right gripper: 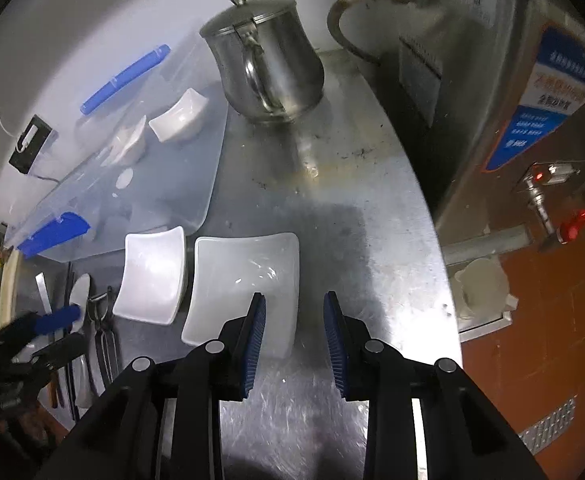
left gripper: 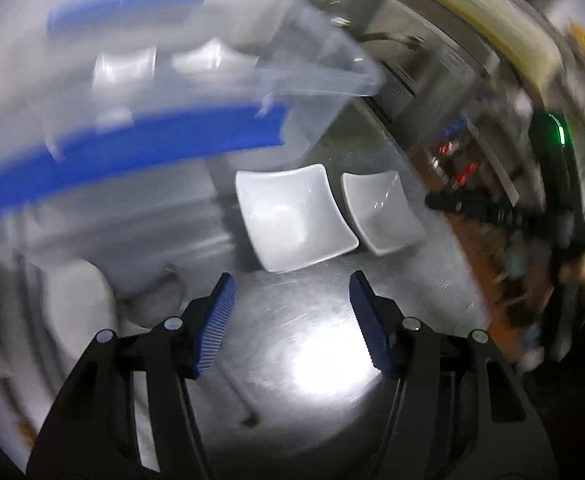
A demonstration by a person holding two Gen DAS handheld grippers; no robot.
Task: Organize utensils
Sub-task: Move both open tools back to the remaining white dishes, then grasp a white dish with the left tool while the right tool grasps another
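Hovering wide open and empty, the right gripper [right gripper: 294, 316] is facing the larger white dish [right gripper: 244, 276] lying just ahead, slightly left.

We see a scratched steel counter [right gripper: 332, 216] filling the middle of the right wrist frame. On it, at top centre, stands a steel kettle [right gripper: 268, 56]. A clear plastic box [right gripper: 164, 184] with blue latches sits at the left. Below it, two white square dishes lie side by side: a smaller dish [right gripper: 152, 272] left, a larger dish [right gripper: 244, 280] just beside it. At the lower left edge lies a cluster of cutlery [right gripper: 92, 320], partly hidden.
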